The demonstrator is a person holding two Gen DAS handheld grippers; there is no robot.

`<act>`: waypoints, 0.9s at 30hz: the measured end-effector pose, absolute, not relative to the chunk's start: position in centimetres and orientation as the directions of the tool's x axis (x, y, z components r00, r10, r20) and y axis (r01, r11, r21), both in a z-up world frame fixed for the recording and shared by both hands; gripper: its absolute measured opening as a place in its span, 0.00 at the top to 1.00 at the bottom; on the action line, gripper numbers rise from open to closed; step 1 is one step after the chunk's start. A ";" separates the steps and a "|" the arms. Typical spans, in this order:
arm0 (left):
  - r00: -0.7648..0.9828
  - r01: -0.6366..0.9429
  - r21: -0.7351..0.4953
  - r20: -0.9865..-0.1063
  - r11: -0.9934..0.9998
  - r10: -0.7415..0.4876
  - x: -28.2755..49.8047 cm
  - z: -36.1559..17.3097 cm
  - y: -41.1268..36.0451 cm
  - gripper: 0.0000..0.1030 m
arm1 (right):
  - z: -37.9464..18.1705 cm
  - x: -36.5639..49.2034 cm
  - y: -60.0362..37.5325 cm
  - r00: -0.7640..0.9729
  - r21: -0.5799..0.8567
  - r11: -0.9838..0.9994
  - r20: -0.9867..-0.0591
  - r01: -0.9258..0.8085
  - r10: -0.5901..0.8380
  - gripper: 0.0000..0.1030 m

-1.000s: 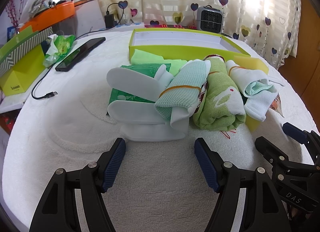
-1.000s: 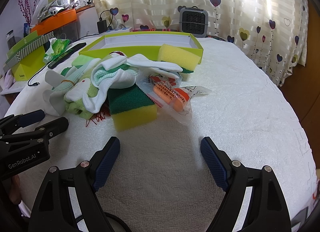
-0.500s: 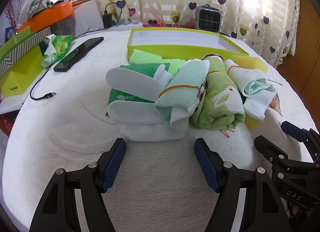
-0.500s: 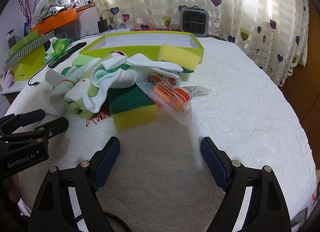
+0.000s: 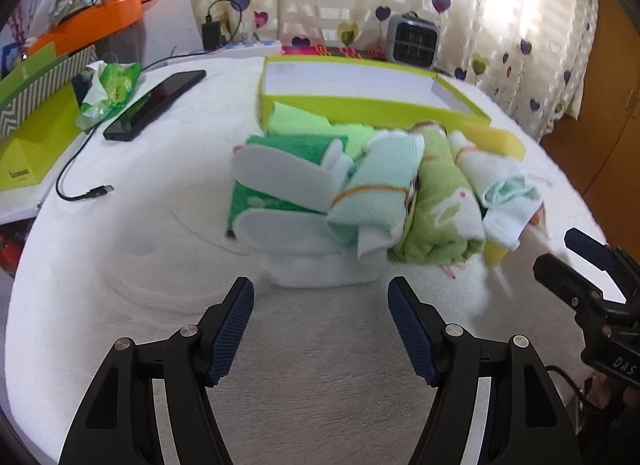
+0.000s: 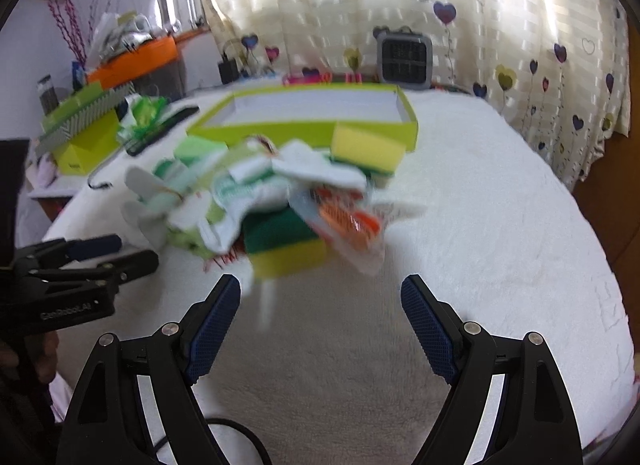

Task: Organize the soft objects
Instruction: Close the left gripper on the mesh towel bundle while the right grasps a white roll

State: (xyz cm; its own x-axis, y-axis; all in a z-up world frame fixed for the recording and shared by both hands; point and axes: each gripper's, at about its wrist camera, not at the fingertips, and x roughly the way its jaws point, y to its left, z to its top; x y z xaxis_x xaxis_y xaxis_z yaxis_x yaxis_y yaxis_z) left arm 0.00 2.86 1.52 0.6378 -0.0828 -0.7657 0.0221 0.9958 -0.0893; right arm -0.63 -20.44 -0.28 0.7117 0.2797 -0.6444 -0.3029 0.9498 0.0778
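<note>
Both views have blurred and shifted since half a second ago, so both grippers are moving. Only the right wrist view shows the green-and-yellow sponge (image 6: 286,247) and orange packet (image 6: 344,221); the left shows rolled towels (image 5: 436,205) and white slippers (image 5: 284,181). The pile lies at twelve o'clock beyond the wide, empty left gripper (image 5: 320,329) and right gripper (image 6: 320,325).

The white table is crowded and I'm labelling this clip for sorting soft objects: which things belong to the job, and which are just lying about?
For the job:
- rolled green towel with a white pattern
- mint cloth roll with a rubber band
- white flat slippers
- green-and-yellow sponge block
- open lime-green cardboard box

Lying about:
- black smartphone
- black cable
- small grey heater
- orange tray
</note>
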 end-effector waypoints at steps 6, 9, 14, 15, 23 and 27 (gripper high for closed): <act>0.687 0.057 -0.143 -0.713 0.988 -0.143 0.4 4.2 3.6 0.33 | 1.9 -0.3 -19.8 0.746 0.084 0.942 -0.589 -0.326 0.311 0.19; 0.695 0.089 -0.148 -0.699 0.985 -0.167 1.2 5.0 3.3 0.33 | 2.7 0.2 -19.3 0.738 0.119 0.930 -0.576 -0.348 0.350 0.19; 0.675 0.163 -0.162 -0.701 0.973 -0.230 3.0 5.4 2.5 0.36 | 3.2 1.0 -18.7 0.741 0.126 0.930 -0.573 -0.344 0.352 0.20; 0.673 0.172 -0.152 -0.704 0.973 -0.228 3.3 5.4 2.3 0.37 | 3.3 1.1 -18.7 0.740 0.127 0.930 -0.573 -0.344 0.352 0.20; 0.619 0.216 -0.157 -0.742 0.964 -0.259 5.5 4.4 1.4 0.43 | 3.5 2.9 -17.3 0.722 0.123 0.931 -0.599 -0.344 0.347 0.20; 0.580 0.234 -0.175 -0.764 0.956 -0.282 6.2 3.7 1.3 0.47 | 3.1 3.8 -16.6 0.700 0.130 0.926 -0.620 -0.353 0.354 0.28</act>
State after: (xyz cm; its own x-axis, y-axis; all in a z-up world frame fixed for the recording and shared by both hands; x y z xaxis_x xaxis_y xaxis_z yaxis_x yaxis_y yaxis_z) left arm 6.18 1.29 3.71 0.5804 -0.2815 -0.7641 0.2336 0.9565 -0.1749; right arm 3.84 -16.61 3.12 0.7001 0.3542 -0.6199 -0.3534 0.9264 0.1303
